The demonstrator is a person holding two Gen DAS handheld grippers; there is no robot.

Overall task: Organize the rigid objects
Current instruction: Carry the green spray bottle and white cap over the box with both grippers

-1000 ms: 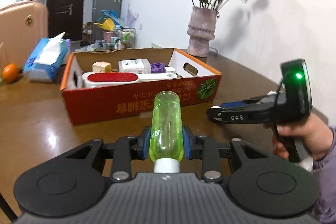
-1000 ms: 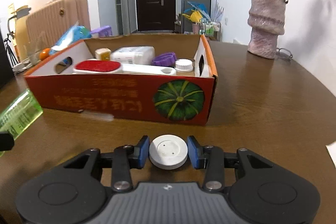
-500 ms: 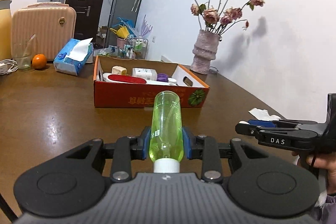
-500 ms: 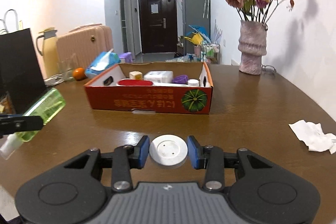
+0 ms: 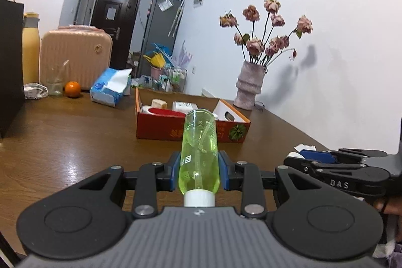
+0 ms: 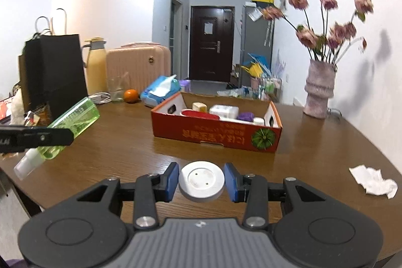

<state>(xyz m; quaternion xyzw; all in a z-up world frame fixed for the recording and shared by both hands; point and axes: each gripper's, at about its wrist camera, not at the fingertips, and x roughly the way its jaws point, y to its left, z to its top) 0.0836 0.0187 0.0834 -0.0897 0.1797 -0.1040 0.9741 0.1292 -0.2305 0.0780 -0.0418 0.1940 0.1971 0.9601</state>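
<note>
Left gripper (image 5: 199, 173) pinching the green bottle (image 5: 199, 155), right gripper (image 6: 201, 181) clamping the white disc (image 6: 201, 180); I'd lower both gently into the orange box (image 6: 216, 135).

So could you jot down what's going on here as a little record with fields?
left hand-held gripper: shut on green bottle, cap toward the camera
right hand-held gripper: shut on white disc
box: orange, open, on table, already holds several items
beside box: vase, tissue pack, orange
</note>
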